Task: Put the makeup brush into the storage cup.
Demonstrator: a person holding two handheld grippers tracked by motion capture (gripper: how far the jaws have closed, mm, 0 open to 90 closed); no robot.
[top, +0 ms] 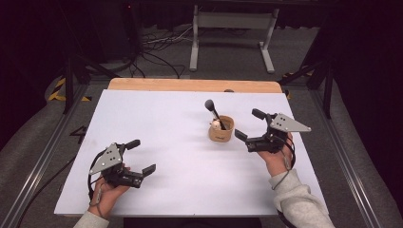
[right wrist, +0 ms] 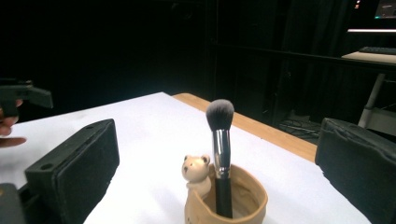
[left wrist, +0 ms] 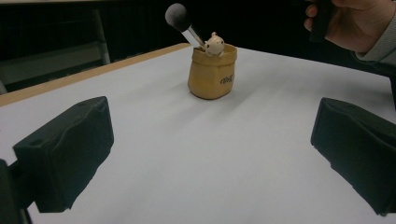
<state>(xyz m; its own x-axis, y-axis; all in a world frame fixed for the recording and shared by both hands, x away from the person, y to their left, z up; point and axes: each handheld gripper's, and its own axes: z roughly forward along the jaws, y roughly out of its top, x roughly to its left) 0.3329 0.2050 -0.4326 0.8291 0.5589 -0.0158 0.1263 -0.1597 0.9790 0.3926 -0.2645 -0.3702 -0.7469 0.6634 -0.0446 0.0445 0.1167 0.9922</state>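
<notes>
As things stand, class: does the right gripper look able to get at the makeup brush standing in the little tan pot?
Probably yes. The right gripper is open beside the pot, and the brush stands upright between its jaws' line of sight with nothing between them.

In the right gripper view we lose the bottom of the tan pot point(right wrist: 243, 205) below the picture's edge, and the lower handle of the makeup brush point(right wrist: 221, 154) is hidden inside it, as is the body of the little bear figure point(right wrist: 196, 170) below its head. In the left gripper view the dark lettering on the pot point(left wrist: 212, 70) is too small for us to read, and the person's right hand point(left wrist: 359, 23) is cut off at the top and right edges. In the high view the bear point(top: 216, 125) is too small for us to make out.
</notes>
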